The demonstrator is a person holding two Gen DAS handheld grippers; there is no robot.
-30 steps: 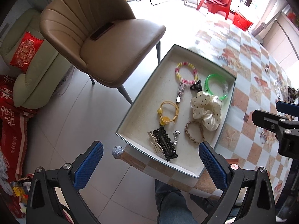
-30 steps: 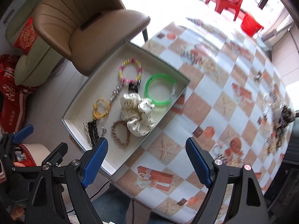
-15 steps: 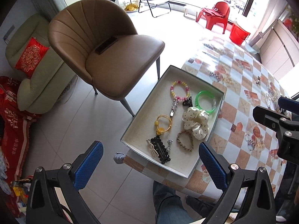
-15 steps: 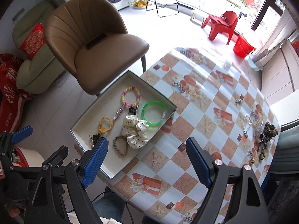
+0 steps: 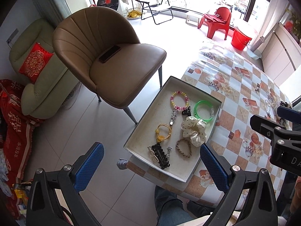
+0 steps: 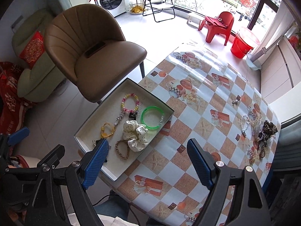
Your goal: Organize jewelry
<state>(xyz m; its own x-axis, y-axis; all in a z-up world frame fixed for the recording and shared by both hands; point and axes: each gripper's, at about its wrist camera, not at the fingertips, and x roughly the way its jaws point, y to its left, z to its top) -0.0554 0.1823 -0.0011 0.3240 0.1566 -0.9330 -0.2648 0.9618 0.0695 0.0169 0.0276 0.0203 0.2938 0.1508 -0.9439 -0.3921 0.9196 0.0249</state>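
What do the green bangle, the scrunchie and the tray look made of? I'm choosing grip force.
Green bangle: translucent glossy plastic, probably; light glows through it.
Scrunchie: cream satin-like fabric with black dots; shiny gathered folds.
Tray: looks like a rigid cardboard lid, matte speckled off-white inside; material uncertain.

Both claws hang high above the desk (image 6: 197, 116) with clear air beneath them. The tray (image 6: 88, 130) sits at the desk's corner, its low walls the only barrier around the pieces inside; its left half is mostly bare floor. Between the tray and the loose jewelry pile (image 6: 261, 131) at the far right edge, the checked cloth lies open. Left of the desk, the brown chair (image 5: 112, 64) stands close to the tray's far corner.
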